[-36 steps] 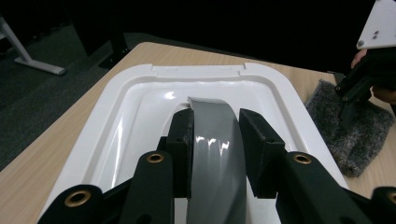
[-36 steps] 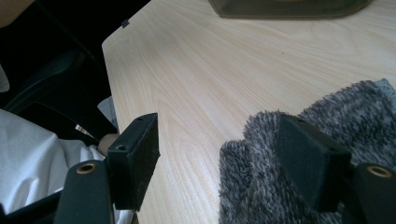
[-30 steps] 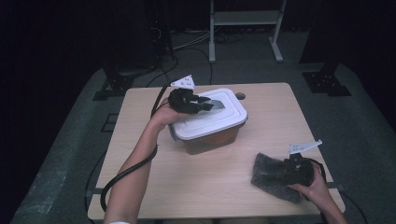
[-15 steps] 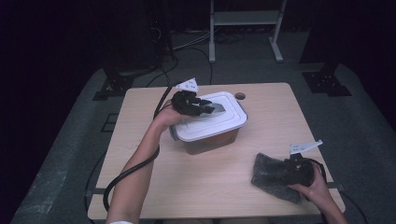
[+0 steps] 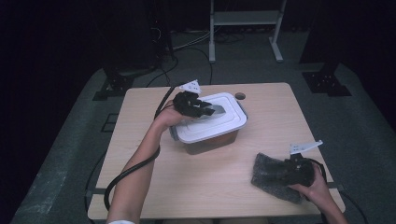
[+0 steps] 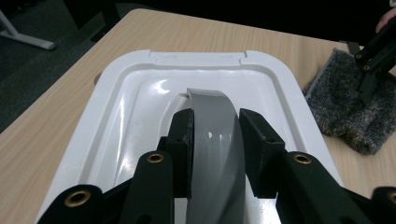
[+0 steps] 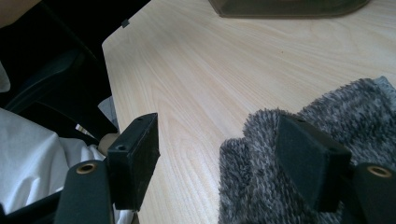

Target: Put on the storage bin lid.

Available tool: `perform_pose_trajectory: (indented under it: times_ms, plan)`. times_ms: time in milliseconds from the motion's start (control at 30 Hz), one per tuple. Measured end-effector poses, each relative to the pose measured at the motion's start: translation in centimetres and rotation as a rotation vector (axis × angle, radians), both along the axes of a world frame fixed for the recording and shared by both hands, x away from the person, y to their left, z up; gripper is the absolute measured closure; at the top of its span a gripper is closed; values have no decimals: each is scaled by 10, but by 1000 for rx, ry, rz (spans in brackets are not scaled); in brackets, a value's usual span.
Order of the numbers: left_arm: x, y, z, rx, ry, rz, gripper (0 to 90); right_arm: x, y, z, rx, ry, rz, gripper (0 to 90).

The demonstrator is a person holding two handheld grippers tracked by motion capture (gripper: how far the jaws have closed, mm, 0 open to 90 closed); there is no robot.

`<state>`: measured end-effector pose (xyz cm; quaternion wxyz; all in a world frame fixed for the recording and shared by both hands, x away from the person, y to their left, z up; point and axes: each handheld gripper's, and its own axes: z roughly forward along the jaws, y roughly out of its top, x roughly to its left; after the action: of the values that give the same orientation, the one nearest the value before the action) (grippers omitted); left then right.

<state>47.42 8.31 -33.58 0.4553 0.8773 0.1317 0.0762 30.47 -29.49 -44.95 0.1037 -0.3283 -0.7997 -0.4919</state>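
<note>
Lid handle — a grey arched strap on the white lid of a clear storage box — sits between the jaws of the left tool, which are pressed in on it from both sides. The box stands on the far-left part of the surface, just behind the middle, with the lid seated flat on its rim.

The step in hand looks like taking hold of the lid by its handle, ready to lift it off. The next move would call for a straight upward pull with the grip kept firm; the lid's rim seems to sit snugly over the box, so the box may try to come up with it unless the pull is clean or the lid is tipped free at one edge.

The right tool rests at the near-right corner with its jaws spread wide — one pad lies on a grey fuzzy cloth, the other over bare wood, nothing pinched.

The surface is pale wood-grain with a small round cable hole at its far edge. Around it the room is dark: grey floor, black stand feet, trailing cables and a pale metal frame beyond.
</note>
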Motion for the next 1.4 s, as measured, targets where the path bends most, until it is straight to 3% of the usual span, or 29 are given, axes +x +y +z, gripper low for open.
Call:
perform_pose_trajectory:
  times_ms: [533, 767, 1400]
  plan:
    - [1, 2, -2, -9, 17, -1, 659, 0, 0, 0, -1, -1, 1, 295]
    - [-1, 2, 1, -26, 31, -6, 554, 0, 0, 0, -2, 0, -1, 295]
    - [-14, 7, 10, -57, 20, 5, 386, 1, -5, 0, 5, -4, -15, 294]
